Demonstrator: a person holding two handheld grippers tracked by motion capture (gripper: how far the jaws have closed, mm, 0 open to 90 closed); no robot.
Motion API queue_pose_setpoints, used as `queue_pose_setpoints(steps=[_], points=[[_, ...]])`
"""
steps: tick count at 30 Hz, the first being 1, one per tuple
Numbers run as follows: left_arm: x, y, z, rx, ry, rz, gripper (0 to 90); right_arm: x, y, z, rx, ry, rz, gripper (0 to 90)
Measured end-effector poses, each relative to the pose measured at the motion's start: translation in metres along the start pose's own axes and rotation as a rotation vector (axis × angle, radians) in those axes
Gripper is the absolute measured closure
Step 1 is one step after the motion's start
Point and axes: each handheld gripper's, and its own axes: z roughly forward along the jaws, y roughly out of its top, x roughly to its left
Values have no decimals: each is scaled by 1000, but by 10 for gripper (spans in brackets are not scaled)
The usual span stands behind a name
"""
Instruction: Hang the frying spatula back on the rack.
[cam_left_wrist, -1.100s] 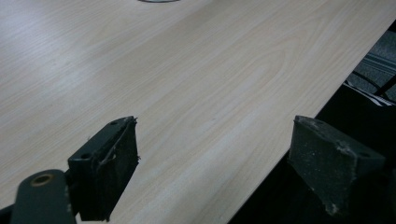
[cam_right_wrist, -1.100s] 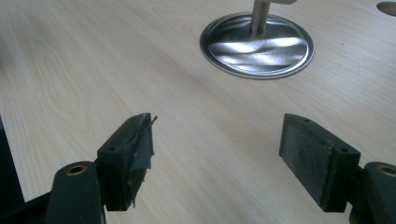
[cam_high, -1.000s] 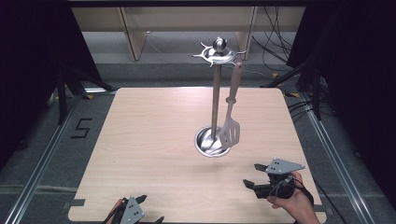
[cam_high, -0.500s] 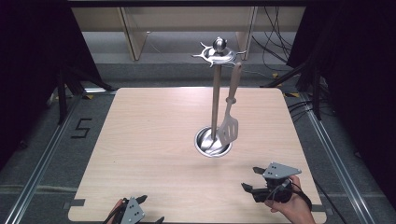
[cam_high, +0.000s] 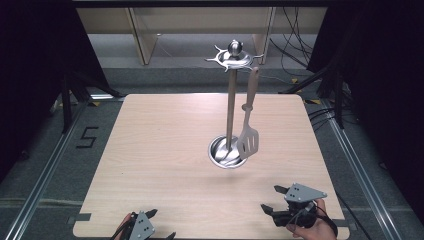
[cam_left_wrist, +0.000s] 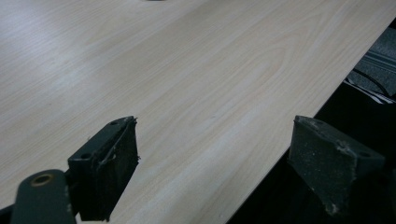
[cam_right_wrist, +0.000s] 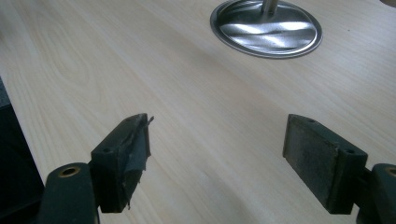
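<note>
Item 1: utensil stand (cam_high: 230, 107), steel. Round dished base (cam_high: 226, 152) sits on desk (cam_high: 150, 150) approx. centre, slightly toward the person's right. Upright pole, hooked crown w/ ball knob at top. Base also seen in right gripper view (cam_right_wrist: 266, 29), top of frame, pole foot just visible.

Item 2: slotted spatula (cam_high: 248, 122), pale/metal. Hangs by handle from a crown hook on stand's right side; blade down, level w/ base rim, overlapping it in high view. Whether blade touches base: cannot tell.

Item 3: left gripper (cam_high: 159, 224), held in a hand at desk's near edge, left of centre. Fingers (cam_left_wrist: 107, 172) apart, nothing between; left gripper view shows bare wood under one finger, the other hanging past desk edge over dark floor.

Item 4: right gripper (cam_high: 273, 198), held in right hand (cam_high: 310, 225) at near edge, right side, grey 3-cornered plate on top. Fingers (cam_right_wrist: 126, 161) wide apart, empty, pointing toward stand base; well short of it. Low over desk; contact w/ surface unclear.

Misc.: floor marking "5" (cam_high: 86, 137) left of desk; cables (cam_high: 295, 45) on floor beyond far-right corner.
</note>
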Motion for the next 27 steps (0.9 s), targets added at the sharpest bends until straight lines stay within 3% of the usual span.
queue_pose_setpoints(steps=[2,3,7,19,27], points=[[2,0,0,0,-4,30,150,2,-1,0,-1,0,-2,240],[0,-1,1,-6,0,-2,150,2,-2,0,8,5,-4,239],[2,0,0,-4,14,28,150,5,-5,0,5,-5,-13,237],[2,0,-1,-2,14,30,150,16,-15,-5,18,-30,-23,232],[1,-1,0,-5,4,11,150,20,-20,-6,35,-22,-17,232]])
